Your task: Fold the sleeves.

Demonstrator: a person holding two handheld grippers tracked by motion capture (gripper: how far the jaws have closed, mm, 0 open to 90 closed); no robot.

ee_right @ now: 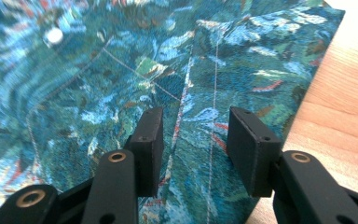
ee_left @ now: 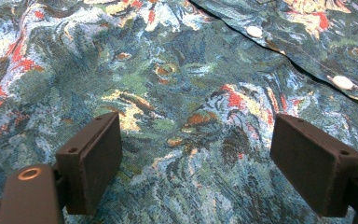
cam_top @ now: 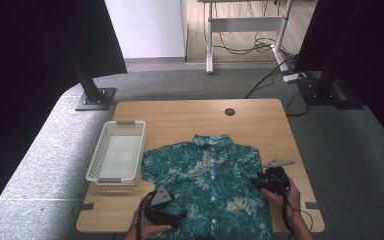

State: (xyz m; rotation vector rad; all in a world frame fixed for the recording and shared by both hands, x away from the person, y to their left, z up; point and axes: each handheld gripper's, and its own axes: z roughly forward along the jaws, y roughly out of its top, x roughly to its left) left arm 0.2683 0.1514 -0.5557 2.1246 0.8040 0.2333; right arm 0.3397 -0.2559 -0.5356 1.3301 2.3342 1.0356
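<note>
Teal floral shirt [cam_top: 207, 177], white basket [cam_top: 116, 157], light wooden table [cam_top: 190, 117]

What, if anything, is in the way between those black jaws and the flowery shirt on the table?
Nothing visible. Both grippers sit right over the shirt: the left gripper has open jaws above the front panel near the buttons, and the right gripper has its jaws apart over a seam by the sleeve edge.

left gripper [ee_left: 196, 163]: fingers [ee_left: 91, 161] wide apart | floral shirt [ee_left: 177, 79] beneath; two white buttons [ee_left: 254, 31]
</note>
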